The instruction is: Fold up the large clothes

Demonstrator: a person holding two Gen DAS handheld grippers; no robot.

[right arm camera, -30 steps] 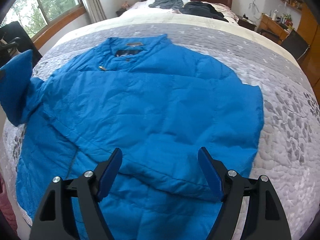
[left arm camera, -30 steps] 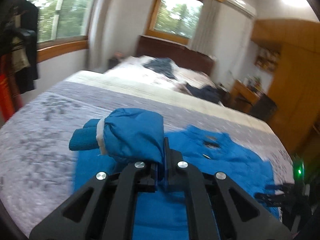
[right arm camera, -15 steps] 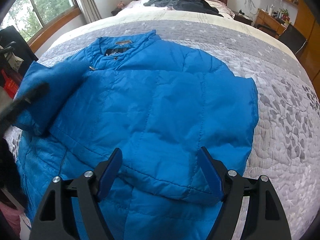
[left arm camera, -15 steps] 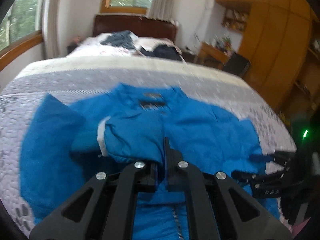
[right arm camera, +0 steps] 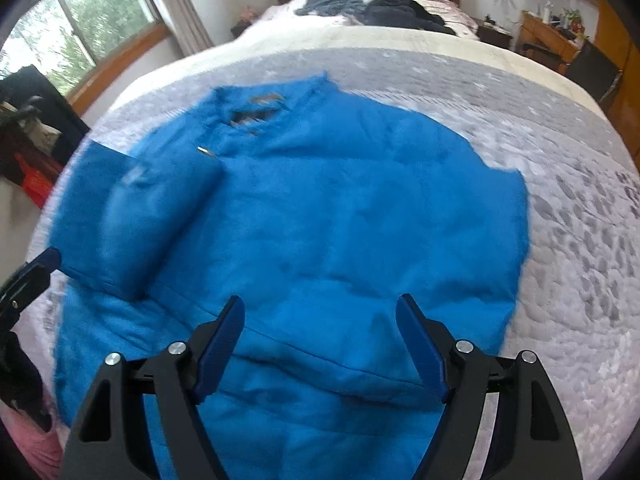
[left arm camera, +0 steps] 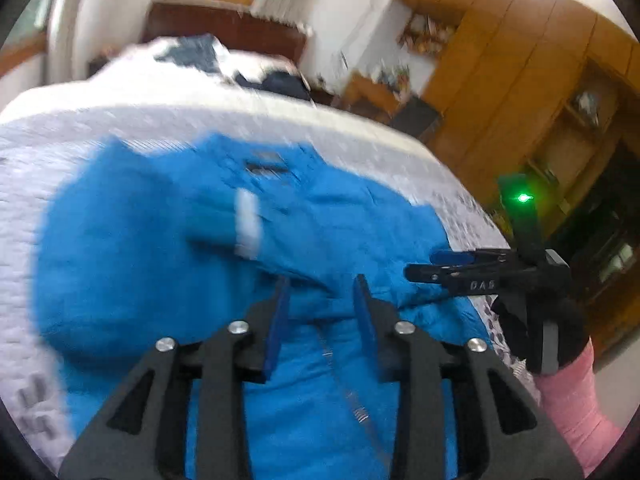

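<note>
Blue jacket (right arm camera: 320, 220) flat on bed (right arm camera: 580, 240) — both jaws apart

Motion blur smears the blue puffer jacket (left arm camera: 168, 240), so its collar label (right arm camera: 266, 99) is unreadable. The jacket's hem runs off the bottom edge, behind the right gripper (right arm camera: 320, 344). Clutter on the wooden desk (right arm camera: 550, 36) is too small to identify.

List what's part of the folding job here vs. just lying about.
In the job:
- puffy blue quilted jacket, spread on the bed
- its folded-in sleeve with white-trimmed cuff
- left gripper, open
- right gripper, open

Lying about:
- dark grey clothes heaped by the headboard
- grey patterned bedspread
- wooden desk with clutter
</note>
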